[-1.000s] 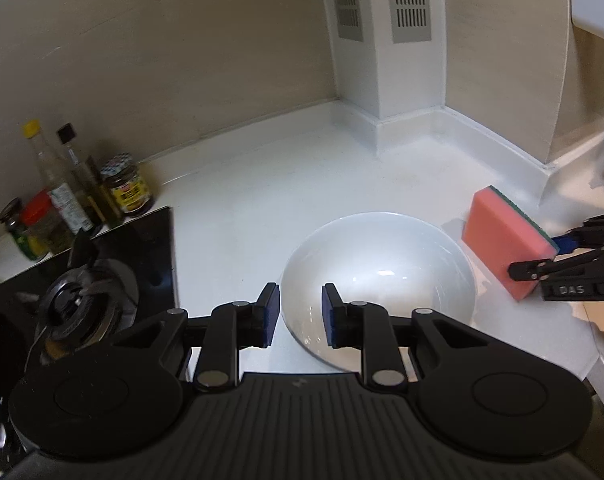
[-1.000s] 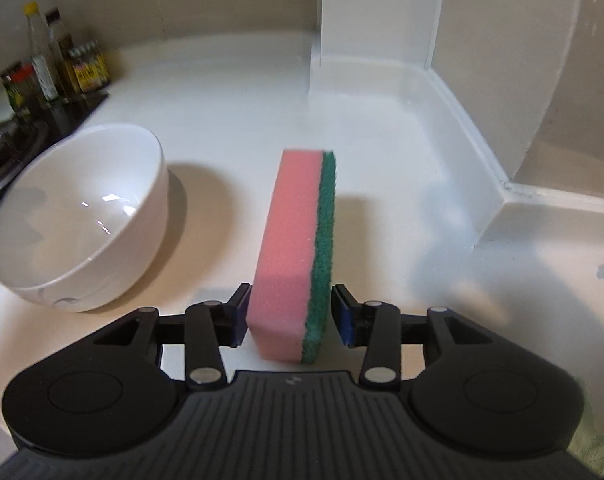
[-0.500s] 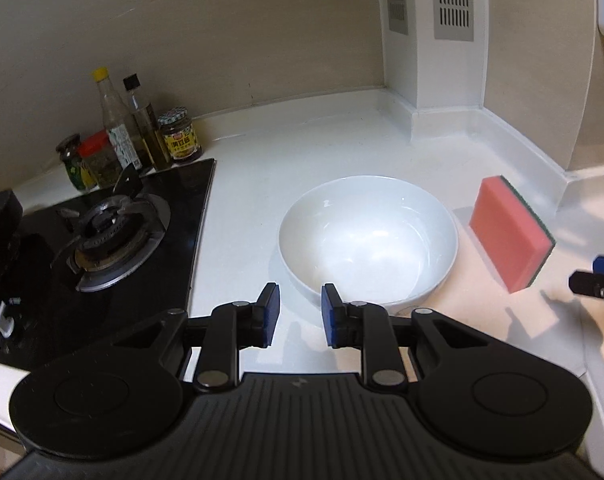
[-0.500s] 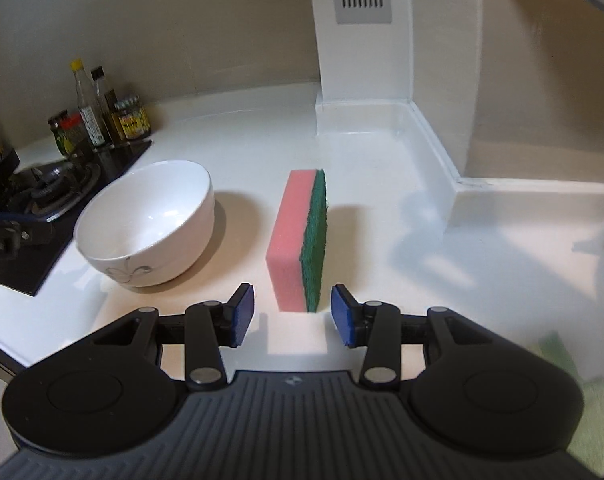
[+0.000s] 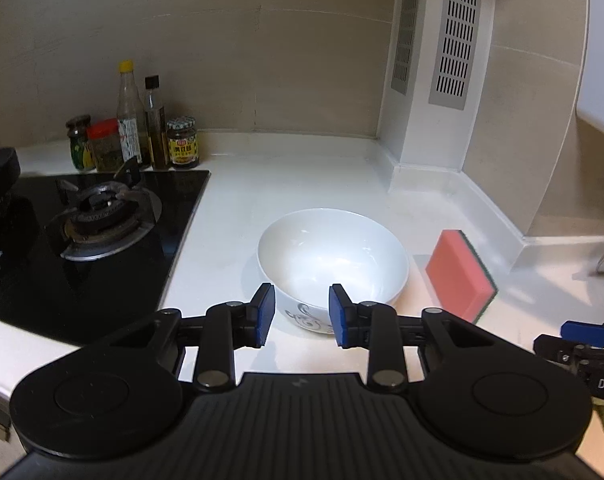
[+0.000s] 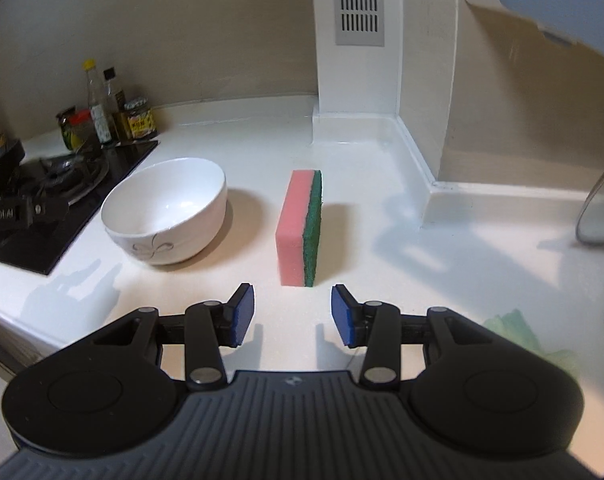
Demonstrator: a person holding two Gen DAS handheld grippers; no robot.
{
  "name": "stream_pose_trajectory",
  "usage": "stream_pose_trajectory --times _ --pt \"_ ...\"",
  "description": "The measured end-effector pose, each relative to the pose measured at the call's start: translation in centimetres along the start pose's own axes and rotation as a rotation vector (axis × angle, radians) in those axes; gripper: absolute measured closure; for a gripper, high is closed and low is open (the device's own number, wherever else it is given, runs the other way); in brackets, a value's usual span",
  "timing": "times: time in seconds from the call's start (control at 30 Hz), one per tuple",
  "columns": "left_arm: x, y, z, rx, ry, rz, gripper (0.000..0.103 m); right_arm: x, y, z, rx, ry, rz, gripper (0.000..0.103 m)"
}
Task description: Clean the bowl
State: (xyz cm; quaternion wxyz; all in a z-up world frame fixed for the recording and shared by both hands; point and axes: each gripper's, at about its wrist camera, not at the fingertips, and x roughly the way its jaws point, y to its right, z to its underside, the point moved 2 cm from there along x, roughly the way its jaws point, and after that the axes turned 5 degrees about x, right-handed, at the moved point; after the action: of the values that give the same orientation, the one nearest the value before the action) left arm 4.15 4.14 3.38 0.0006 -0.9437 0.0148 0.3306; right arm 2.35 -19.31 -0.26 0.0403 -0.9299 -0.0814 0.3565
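Observation:
A white bowl (image 5: 333, 258) (image 6: 166, 210) with a grey flower pattern stands upright on the white counter. To its right a pink and green sponge (image 5: 459, 276) (image 6: 300, 227) stands on its long edge. My left gripper (image 5: 301, 315) hovers just short of the bowl's near side, its jaws opening with nothing pressed between the blue pads. My right gripper (image 6: 293, 315) is open, drawn back from the sponge with bare counter between its pads. The right gripper's tip also shows at the right edge of the left wrist view (image 5: 581, 340).
A black gas hob (image 5: 98, 220) lies left of the bowl, with several sauce bottles and jars (image 5: 142, 140) behind it. A white vented column (image 5: 433, 80) fills the back corner. A glass lid (image 6: 599, 204) leans at the right, and a green cloth (image 6: 517, 330) lies near the counter's front.
The right gripper let go of the sponge and drew back and up; the sponge stays standing. The left gripper pulled back from the bowl, rolled level, and its jaws spread wider.

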Motion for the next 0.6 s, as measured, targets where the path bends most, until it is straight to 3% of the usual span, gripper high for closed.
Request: stream_pose_trajectory --times 0.6 --pt "-0.6 0.0 0.2 0.043 -0.03 -0.07 0.066 -0.9 -1.7 -0.9 -0.002 0.049 -0.055 0.065"
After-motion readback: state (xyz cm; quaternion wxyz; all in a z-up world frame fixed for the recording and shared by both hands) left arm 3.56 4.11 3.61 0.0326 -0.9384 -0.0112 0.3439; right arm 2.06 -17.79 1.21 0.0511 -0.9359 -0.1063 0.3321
